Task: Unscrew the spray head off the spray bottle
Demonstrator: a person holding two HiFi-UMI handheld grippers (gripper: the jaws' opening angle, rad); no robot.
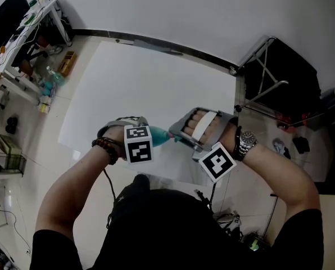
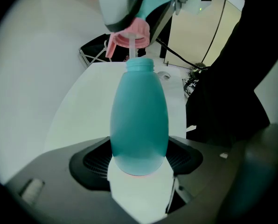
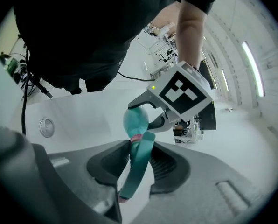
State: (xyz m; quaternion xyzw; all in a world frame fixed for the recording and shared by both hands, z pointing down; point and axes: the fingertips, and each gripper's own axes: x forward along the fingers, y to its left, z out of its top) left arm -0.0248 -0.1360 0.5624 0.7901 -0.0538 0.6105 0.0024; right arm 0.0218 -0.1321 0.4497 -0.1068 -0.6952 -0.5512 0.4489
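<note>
Spray bottle clamped at base by L gripper, above counter. Spray head, at bottle's 12 o'clock, pinched in R gripper. Collar lifted clear of neck, dip tube inside.

Wearing: black short-sleeved shirt, dark bead bracelet on my left wrist, steel wristwatch on my right. My left gripper and right gripper have grey moulded shells, black ribbed pads, and a white cube of black square markers each. White strap bands the right gripper's handle; thin black cable trails from the left.
</note>
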